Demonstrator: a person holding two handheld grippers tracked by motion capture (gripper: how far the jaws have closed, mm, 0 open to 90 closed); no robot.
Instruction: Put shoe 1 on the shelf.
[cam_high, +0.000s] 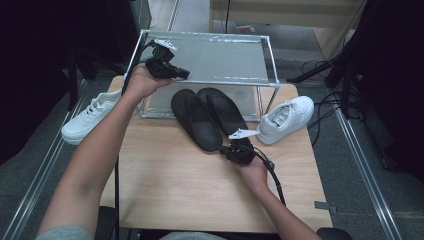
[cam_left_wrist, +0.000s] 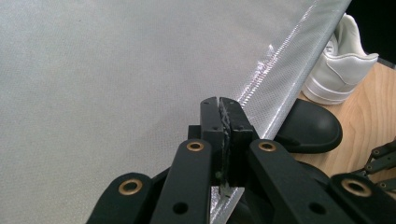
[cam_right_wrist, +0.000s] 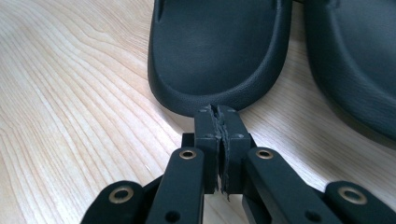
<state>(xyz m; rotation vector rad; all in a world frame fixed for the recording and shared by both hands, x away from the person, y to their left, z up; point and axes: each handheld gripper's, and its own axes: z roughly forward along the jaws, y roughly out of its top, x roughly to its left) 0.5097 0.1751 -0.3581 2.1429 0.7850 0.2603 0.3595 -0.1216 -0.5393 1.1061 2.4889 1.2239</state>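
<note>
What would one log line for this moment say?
left gripper: shut at silver rack's edge | right gripper: shut at black rubber slipper's heel | slipper on table

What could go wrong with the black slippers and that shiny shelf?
The right gripper is shut with its tips at the heel rim of one black slipper, gripping nothing, so a push may just slide it. The left gripper is shut over the shelf edge and might bump it. The white sneaker hangs over the table edge and could drop.

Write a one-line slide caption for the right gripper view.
The right gripper, jaws shut with nothing between them, points at the heel rim of a black slipper on the wooden table.
</note>
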